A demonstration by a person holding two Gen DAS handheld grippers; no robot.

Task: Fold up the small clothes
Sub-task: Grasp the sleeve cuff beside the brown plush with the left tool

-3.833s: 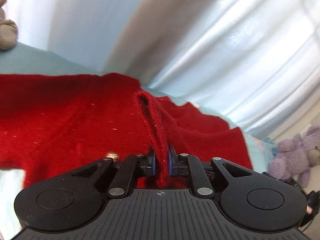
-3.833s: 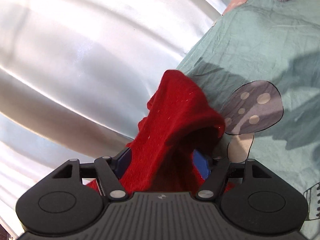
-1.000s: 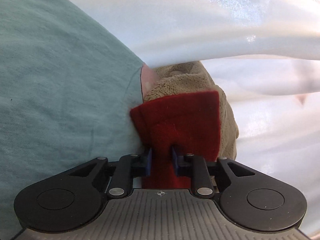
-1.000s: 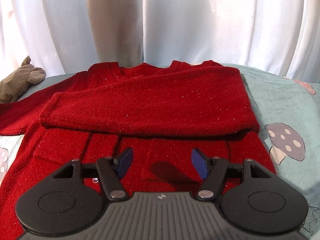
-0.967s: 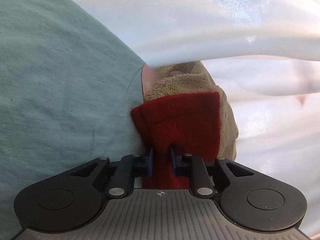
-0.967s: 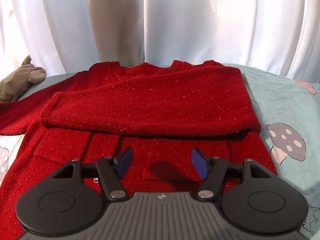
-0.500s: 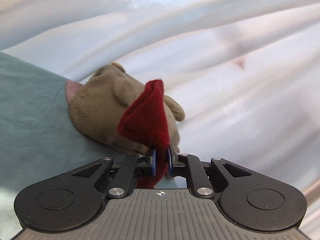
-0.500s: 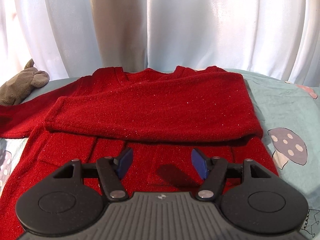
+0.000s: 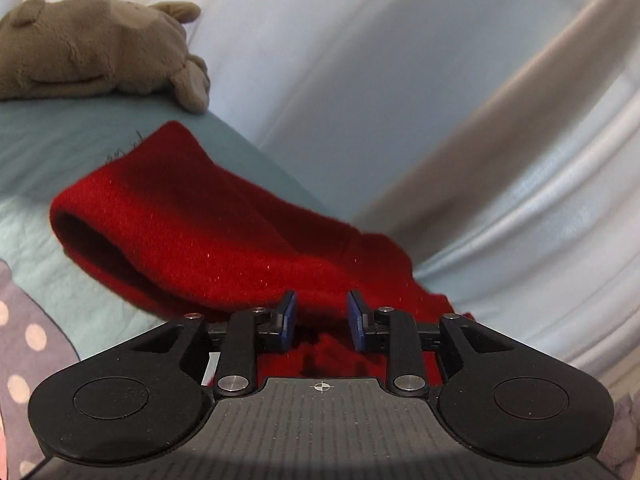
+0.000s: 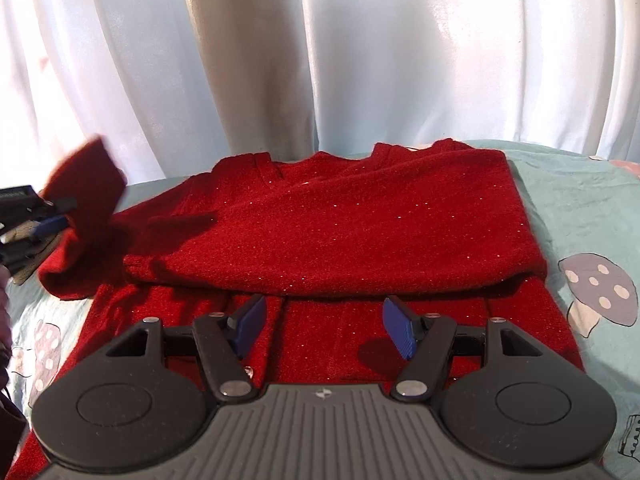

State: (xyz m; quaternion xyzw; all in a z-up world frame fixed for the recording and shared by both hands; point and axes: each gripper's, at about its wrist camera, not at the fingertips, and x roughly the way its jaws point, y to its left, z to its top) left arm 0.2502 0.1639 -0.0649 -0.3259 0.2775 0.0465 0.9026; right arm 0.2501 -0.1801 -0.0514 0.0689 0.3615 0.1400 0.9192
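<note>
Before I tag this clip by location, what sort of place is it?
Probably a bedroom: the red sweater lies on a teal mushroom-print bedsheet, pale curtains hang close behind, and a brown plush toy rests by them.

Home bedroom: mushroom-print bedsheet (image 10: 580, 216), plush toy (image 9: 92, 52) on bed, white curtains (image 10: 320, 60) behind.

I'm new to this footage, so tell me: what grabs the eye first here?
The red sweater dominates, spread across the teal bedsheet with one sleeve already folded over its chest. At the left, the left gripper lifts the other sleeve, while a tan plush toy lies by the white curtain.
</note>
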